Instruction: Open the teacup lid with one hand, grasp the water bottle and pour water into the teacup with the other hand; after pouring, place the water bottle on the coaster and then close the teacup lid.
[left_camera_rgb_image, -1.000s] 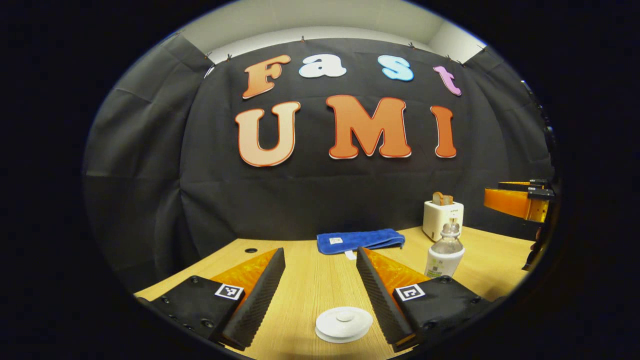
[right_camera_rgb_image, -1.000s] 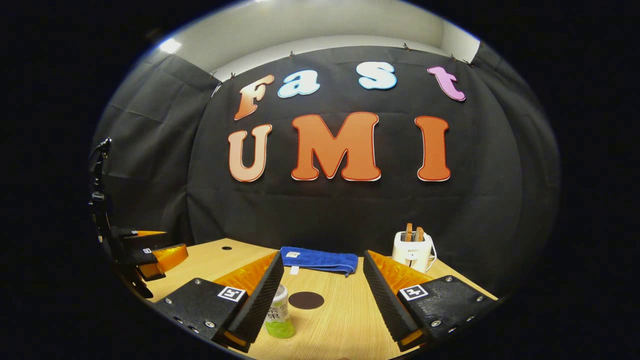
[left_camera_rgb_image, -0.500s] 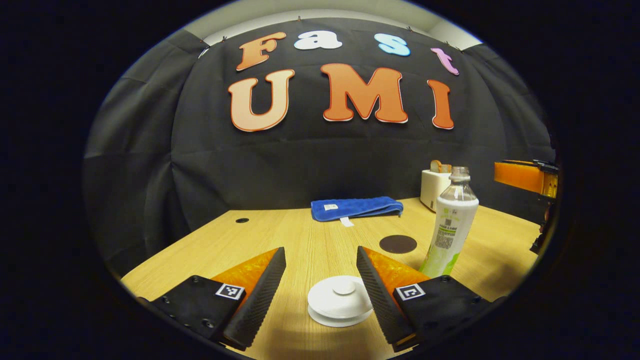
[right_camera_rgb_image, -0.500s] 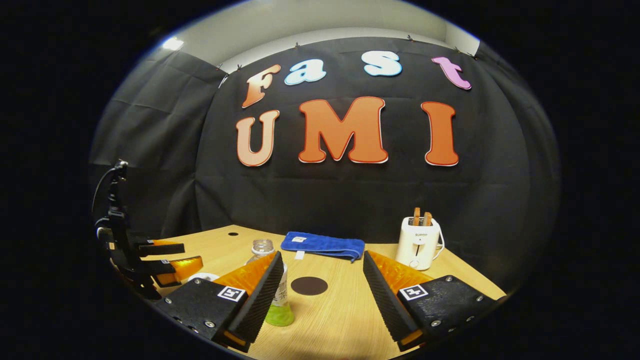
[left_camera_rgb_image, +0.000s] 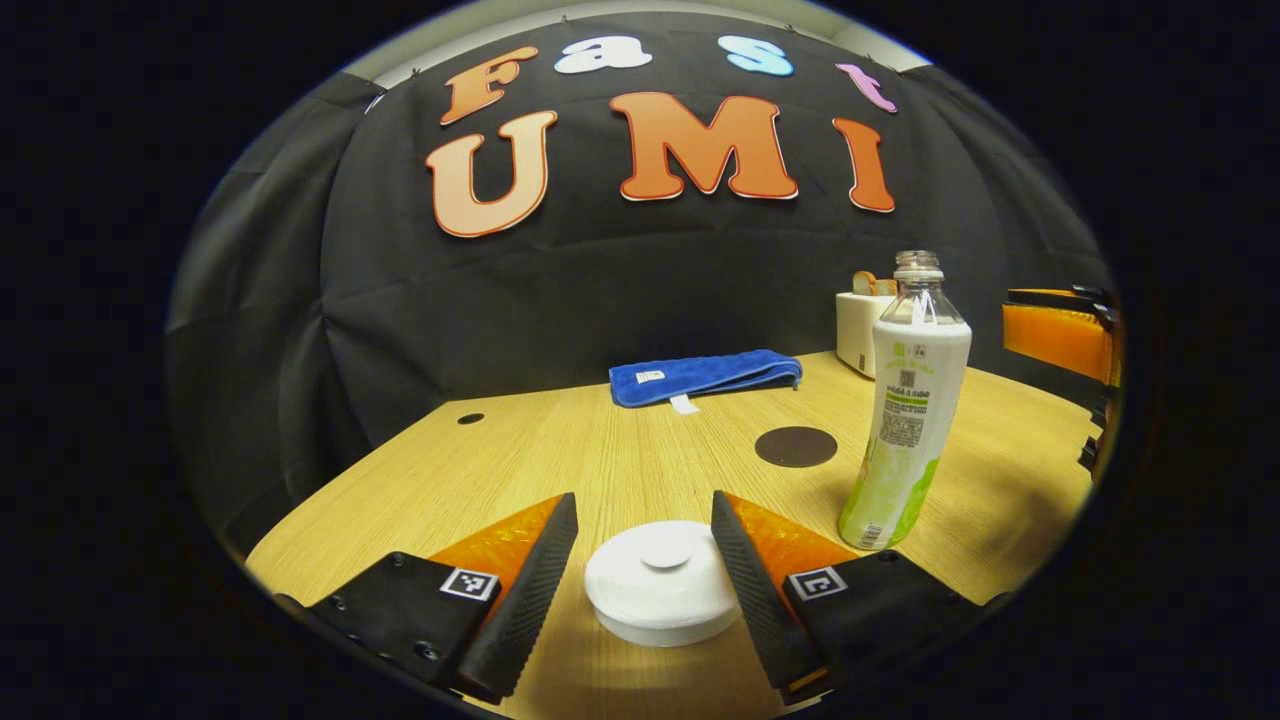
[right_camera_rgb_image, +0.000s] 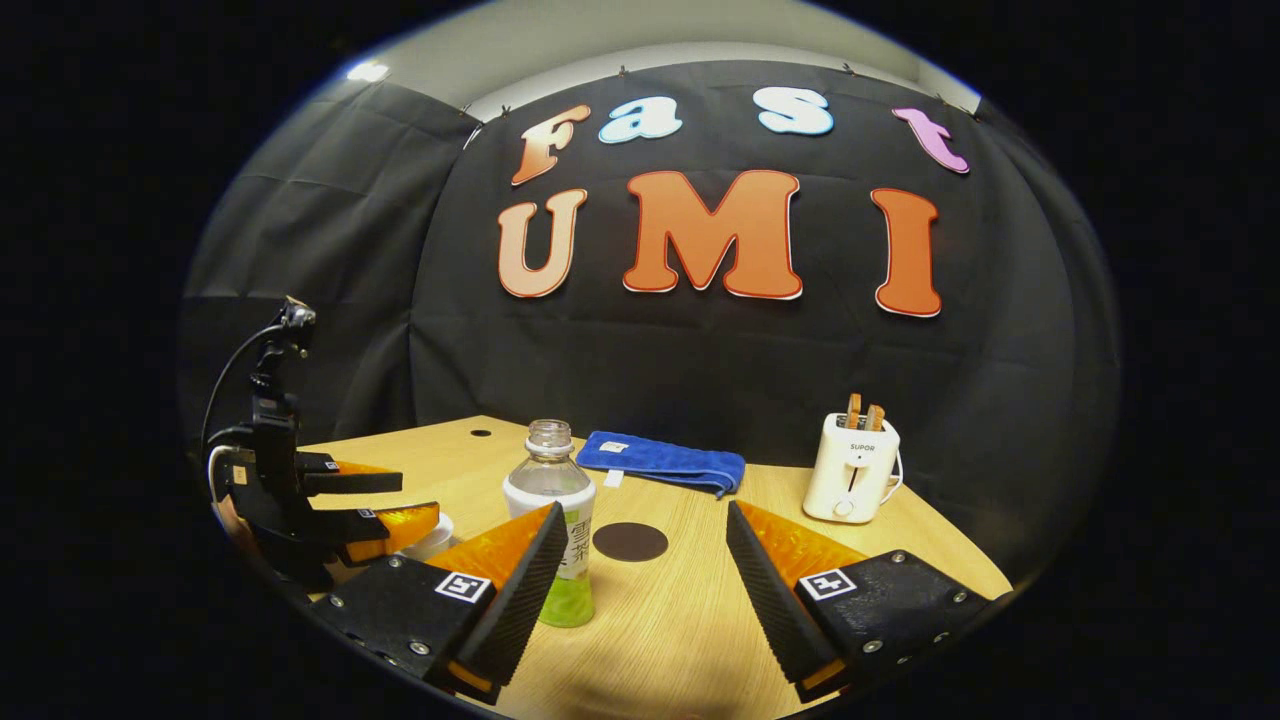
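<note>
Left claw (left_camera_rgb_image: 640, 555), spread, brackets the teacup lid (left_camera_rgb_image: 662, 583) on the surface (left_camera_rgb_image: 560, 450), right finger nearly touching; right claw (right_camera_rgb_image: 645, 570), spread, has the upright water bottle (right_camera_rgb_image: 556, 520) just beyond its left finger.

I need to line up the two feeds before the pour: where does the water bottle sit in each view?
Left gripper view: water bottle stands right of centre, beyond the right finger.
Right gripper view: water bottle left of centre, partly behind the left finger.
Shared landmark: the dark round coaster beside it.
</note>
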